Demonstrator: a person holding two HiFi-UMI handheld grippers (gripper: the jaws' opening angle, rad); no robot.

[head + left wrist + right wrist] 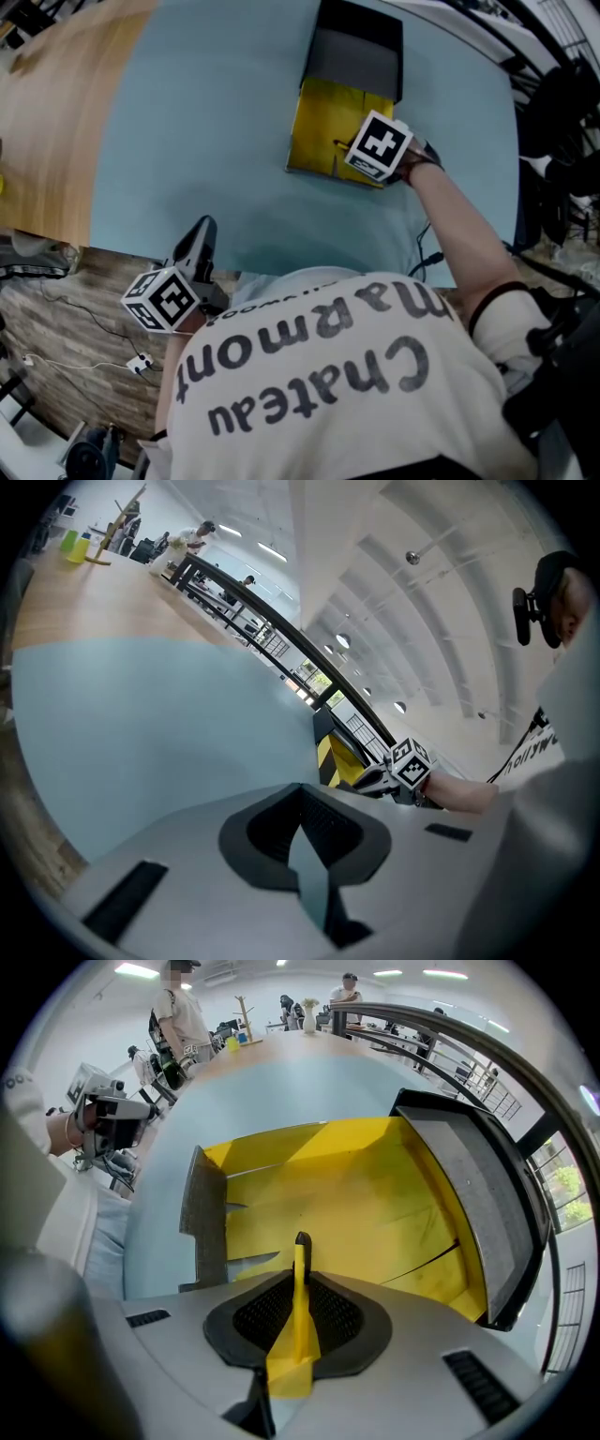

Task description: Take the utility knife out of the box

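blue table; only right gripper view shows utility knife between jaws.

Pale-blue mat — laid over wooden table.

Yellow cardboard box: matt, rough grey edges
Slim yellow utility knife: smooth plastic
Pale blue table cover: smooth, matt
Light tabletop: wood grain

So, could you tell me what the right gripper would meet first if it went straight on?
The box's yellow inside, just ahead, though depth is unclear. A thin yellow, dark-tipped thing, perhaps the knife, stands between its jaws.
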